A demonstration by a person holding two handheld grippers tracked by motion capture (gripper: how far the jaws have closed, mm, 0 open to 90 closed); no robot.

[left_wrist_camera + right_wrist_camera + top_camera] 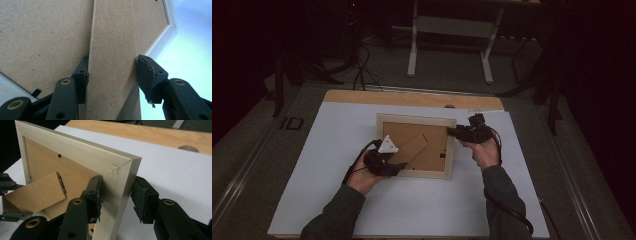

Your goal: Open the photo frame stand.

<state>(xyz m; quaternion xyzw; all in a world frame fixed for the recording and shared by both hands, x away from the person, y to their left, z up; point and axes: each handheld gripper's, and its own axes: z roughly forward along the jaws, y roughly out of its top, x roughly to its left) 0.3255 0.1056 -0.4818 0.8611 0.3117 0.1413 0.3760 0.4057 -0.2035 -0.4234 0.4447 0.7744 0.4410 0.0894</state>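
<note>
Frame position: picture frame [416, 146] lay face down near the middle of the white sheet [337, 150] on the counter [412, 97], brown backing board [47, 155] turned upward.
Easel stand: hinged stand leg [112, 50] already swung up off the backing, raised at a slant in the right gripper view.
Left gripper [384, 162]: jaws spread around the stand leg; one pad touching its edge, the other just shy of it, a firm pinch not certain.
Right gripper [462, 132]: jaws straddling the frame's right rail [117, 192] close to the mitred corner; inner pad against the rail, outer pad with a gap showing, so not yet clamped.
Done so far: frame flipped onto its front, both grippers placed, leg partly opened.
Left to do, by judgement: firm up both holds, open the leg fully, stand the frame upright on the sheet.
</note>
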